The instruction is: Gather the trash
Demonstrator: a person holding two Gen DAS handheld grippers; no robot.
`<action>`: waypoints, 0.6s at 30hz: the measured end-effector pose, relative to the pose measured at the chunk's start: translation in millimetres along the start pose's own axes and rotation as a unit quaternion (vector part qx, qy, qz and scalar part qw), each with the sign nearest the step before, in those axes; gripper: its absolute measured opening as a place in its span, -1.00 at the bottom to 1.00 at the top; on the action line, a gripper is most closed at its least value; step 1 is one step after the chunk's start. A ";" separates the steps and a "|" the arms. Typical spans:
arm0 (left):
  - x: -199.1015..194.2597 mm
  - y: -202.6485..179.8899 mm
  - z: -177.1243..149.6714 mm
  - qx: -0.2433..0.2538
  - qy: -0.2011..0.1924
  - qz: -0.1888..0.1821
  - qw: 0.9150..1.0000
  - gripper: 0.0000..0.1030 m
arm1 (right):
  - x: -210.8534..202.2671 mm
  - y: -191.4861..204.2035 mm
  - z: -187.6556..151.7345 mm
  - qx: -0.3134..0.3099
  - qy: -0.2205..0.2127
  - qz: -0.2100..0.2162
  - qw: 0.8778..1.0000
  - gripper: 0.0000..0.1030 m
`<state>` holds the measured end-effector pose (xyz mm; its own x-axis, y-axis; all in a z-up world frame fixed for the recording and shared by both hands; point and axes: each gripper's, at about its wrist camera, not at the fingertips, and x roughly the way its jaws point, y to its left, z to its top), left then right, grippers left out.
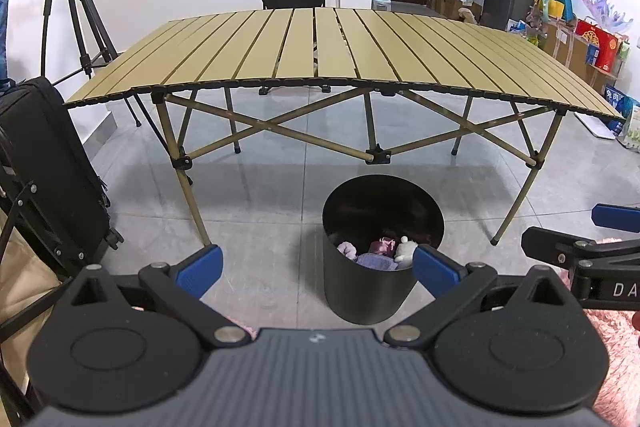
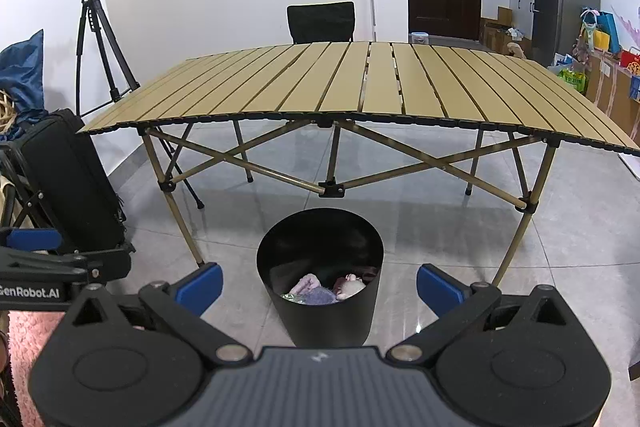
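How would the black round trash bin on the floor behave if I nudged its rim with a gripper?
The black round trash bin would probably slide on the glossy tile floor rather than grip. It tapers to a narrower base, so a high push might tip it. Its load looks like soft, light items only, so it is likely light.

I count one black bin in front of one tabletop, one chair behind it, one tripod and one suitcase left of it.

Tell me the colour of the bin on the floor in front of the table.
The bin is black; the right wrist view shows it best.
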<state>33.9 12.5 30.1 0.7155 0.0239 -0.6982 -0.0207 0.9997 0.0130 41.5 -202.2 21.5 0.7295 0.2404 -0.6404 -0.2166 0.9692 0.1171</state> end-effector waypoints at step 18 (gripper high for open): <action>-3.1 -1.6 0.4 0.003 -0.006 -0.002 1.000 1.00 | -0.9 0.9 0.3 0.000 -0.001 0.000 1.000 1.00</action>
<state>32.0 10.9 32.5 0.7244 0.0208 -0.6890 -0.0148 0.9998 0.0146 40.9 -201.5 22.3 0.7305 0.2411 -0.6389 -0.2171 0.9691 0.1174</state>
